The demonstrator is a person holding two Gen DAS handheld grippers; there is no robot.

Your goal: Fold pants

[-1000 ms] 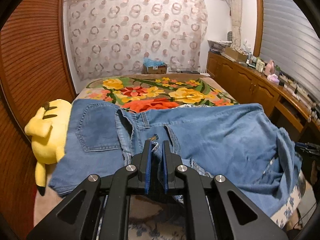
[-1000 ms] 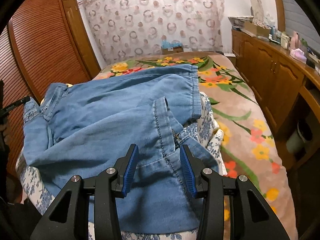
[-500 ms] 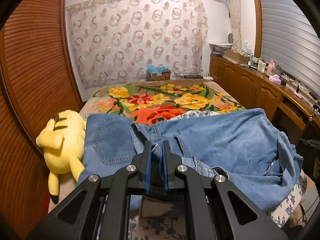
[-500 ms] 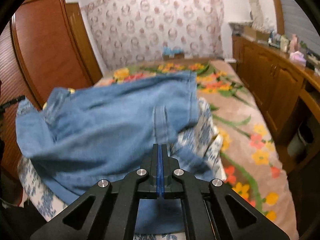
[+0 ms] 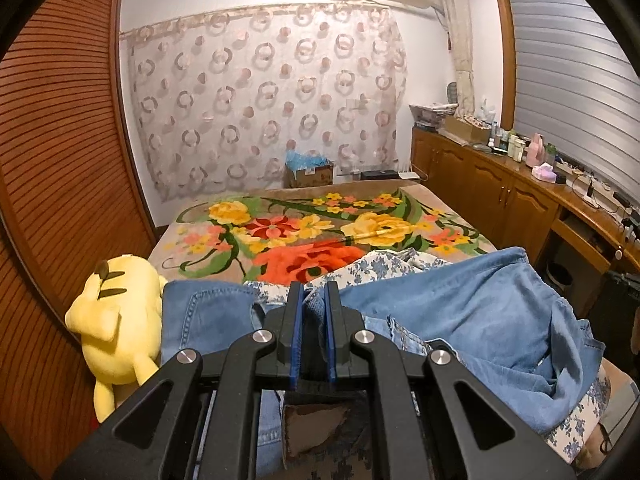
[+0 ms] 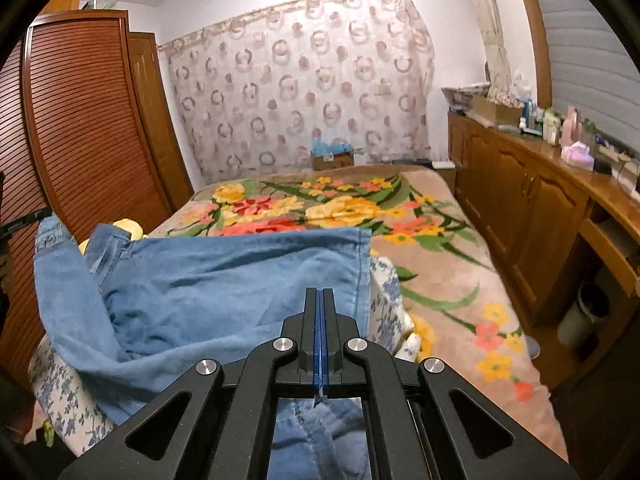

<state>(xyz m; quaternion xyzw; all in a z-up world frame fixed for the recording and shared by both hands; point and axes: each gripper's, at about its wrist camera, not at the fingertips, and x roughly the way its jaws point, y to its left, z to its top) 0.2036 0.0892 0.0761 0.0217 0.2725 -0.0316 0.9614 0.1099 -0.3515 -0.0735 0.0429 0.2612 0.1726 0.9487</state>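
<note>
Both grippers, left (image 5: 313,300) and right (image 6: 319,308), pinch the pants (image 6: 224,280); the right's thin bite could slip, dropping the leg.

Pants (image 5: 460,312) lie across the near end of the bed (image 5: 320,220), over a quilt (image 5: 380,264). Plush toy (image 5: 120,320) sits left of the pants, against the wardrobe (image 5: 60,160). Cabinets (image 5: 500,200) stand right of the bed; a box (image 5: 310,172) behind it.
</note>
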